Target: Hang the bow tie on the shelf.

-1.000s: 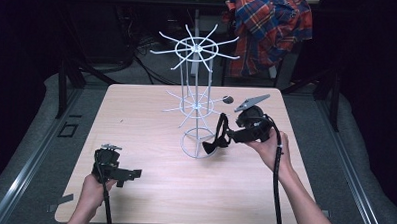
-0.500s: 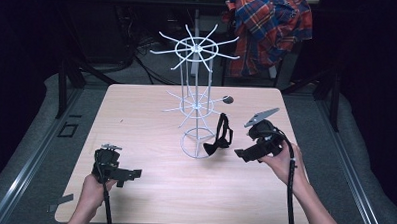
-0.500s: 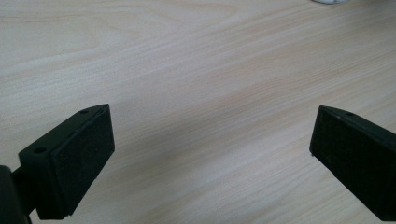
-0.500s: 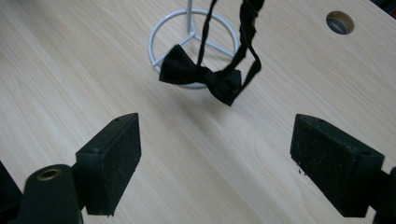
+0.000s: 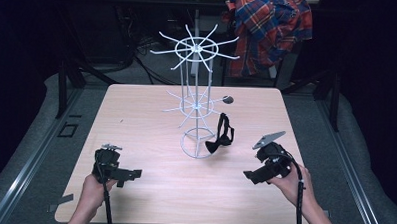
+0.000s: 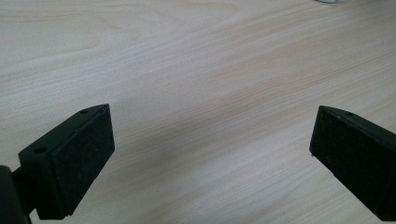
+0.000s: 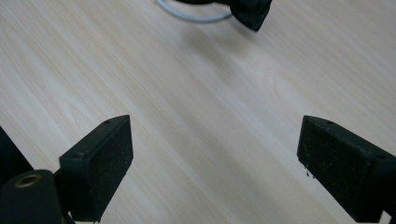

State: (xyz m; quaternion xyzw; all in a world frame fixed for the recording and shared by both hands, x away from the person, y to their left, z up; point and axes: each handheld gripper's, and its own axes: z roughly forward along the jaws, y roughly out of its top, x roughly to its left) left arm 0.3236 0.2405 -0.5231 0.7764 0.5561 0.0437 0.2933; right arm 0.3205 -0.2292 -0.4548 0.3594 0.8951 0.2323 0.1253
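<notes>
Since a second ago your right gripper (image 5: pixel 251 175) has pulled back from the rack (image 5: pixel 197 104) toward the lower right of the high view, leaving the bow tie (image 5: pixel 221 135) hanging on the rack's low arm; your left gripper (image 5: pixel 132 173) has stayed at the lower left.

Your right gripper's jaws are spread wide over bare wood, nothing between them; your left gripper's jaws are likewise spread and hold nothing. The pads are matte black, blocky, slightly grainy.

The bow tie is black fabric, its strap looped upward and its knot drooping just beside the rack's round base ring, right of centre. In the right gripper view its dark tip (image 7: pixel 252 11) is cut off at the top edge, next to a sliver of the ring.

The rack is thin white wire: two tiers of spokes on an upright stem. The table (image 5: pixel 136 115) is pale wood with fine grain. A plaid shirt (image 5: pixel 269 29), red and blue, hangs at the upper right. A small dark thing (image 5: pixel 228 99) behind the rack is too small to make out. No writing is legible.
</notes>
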